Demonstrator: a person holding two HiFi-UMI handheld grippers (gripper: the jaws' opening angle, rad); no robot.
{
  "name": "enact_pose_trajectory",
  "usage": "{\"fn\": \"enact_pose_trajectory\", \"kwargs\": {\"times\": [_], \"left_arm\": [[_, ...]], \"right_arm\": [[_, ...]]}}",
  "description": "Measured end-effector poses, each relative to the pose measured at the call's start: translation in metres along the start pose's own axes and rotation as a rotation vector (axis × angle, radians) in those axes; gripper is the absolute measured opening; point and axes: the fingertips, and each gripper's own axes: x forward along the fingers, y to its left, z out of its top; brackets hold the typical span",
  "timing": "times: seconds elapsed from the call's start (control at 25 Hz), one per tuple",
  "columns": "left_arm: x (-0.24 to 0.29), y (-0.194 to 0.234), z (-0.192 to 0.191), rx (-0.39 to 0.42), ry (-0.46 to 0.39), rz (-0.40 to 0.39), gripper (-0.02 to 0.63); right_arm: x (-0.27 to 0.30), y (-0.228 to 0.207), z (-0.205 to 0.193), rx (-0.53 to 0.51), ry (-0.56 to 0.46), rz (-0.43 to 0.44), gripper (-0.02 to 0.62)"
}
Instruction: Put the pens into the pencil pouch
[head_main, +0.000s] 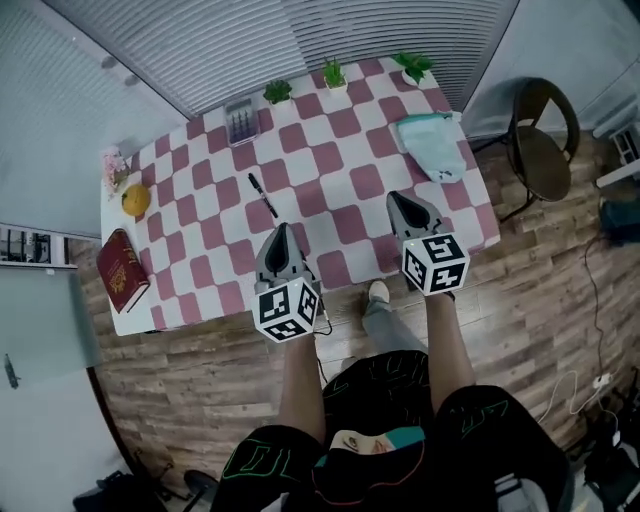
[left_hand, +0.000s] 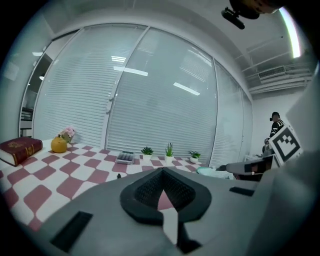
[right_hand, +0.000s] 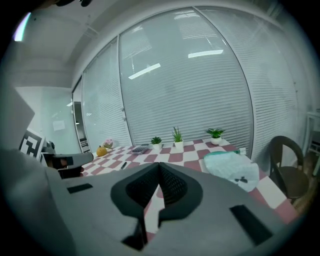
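A black pen (head_main: 262, 195) lies on the red-and-white checked table (head_main: 330, 150), left of its middle; in the right gripper view the pen (right_hand: 123, 165) shows small at the left. The pale green pencil pouch (head_main: 432, 145) rests at the table's right edge, and it lies ahead to the right as the pouch (right_hand: 231, 168). My left gripper (head_main: 281, 232) hangs shut and empty over the table's near edge, just short of the pen. My right gripper (head_main: 401, 200) is shut and empty too, over the near right part, short of the pouch.
A red book (head_main: 121, 270), an orange (head_main: 136, 199) and pink flowers (head_main: 113, 165) sit along the left edge. A grey case (head_main: 240, 123) and three small potted plants (head_main: 334, 74) line the far edge. A dark chair (head_main: 541, 140) stands right of the table.
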Motion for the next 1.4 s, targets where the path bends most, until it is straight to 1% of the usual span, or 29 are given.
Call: {"fn": "enact_pose_trajectory", "kwargs": {"times": [0.2, 0.32, 0.44, 0.6, 0.76, 0.88, 1.0, 1.12, 1.16, 1.24, 1.32, 1.4], "left_arm": [[0.054, -0.018, -0.005, -0.012, 0.023, -0.027, -0.005], [0.08, -0.026, -0.006, -0.012, 0.029, -0.035, -0.005], [0.096, -0.035, -0.002, -0.003, 0.027, -0.044, -0.005], [0.103, -0.036, 0.007, -0.004, 0.013, -0.034, -0.005], [0.102, -0.025, 0.019, -0.009, -0.004, -0.009, -0.005], [0.107, -0.02, 0.025, -0.006, -0.01, -0.015, -0.005], [0.125, -0.02, 0.031, -0.004, -0.008, -0.046, -0.005], [0.143, -0.028, 0.037, -0.03, -0.009, -0.081, -0.005], [0.148, -0.031, 0.041, -0.026, -0.01, -0.097, -0.005], [0.155, -0.031, 0.056, 0.005, -0.018, -0.124, -0.005], [0.162, -0.04, 0.064, 0.021, -0.026, -0.15, -0.005], [0.168, -0.051, 0.057, 0.015, -0.011, -0.174, -0.005]], "right_arm": [[0.023, -0.048, 0.01, -0.008, 0.02, -0.034, 0.002], [0.038, -0.062, 0.017, -0.033, 0.027, -0.027, 0.002], [0.05, -0.07, 0.024, -0.054, 0.032, -0.005, 0.002], [0.064, -0.071, 0.039, -0.063, 0.019, 0.028, 0.002], [0.075, -0.056, 0.047, -0.07, 0.013, 0.077, 0.002], [0.084, -0.048, 0.051, -0.078, 0.012, 0.093, 0.002], [0.094, -0.052, 0.064, -0.108, 0.003, 0.067, 0.002], [0.094, -0.066, 0.08, -0.148, -0.001, 0.031, 0.002], [0.095, -0.071, 0.085, -0.151, -0.01, 0.019, 0.002], [0.096, -0.081, 0.094, -0.135, -0.038, -0.009, 0.002], [0.087, -0.105, 0.096, -0.126, -0.034, -0.06, 0.002], [0.076, -0.137, 0.092, -0.121, -0.003, -0.129, 0.002]]}}
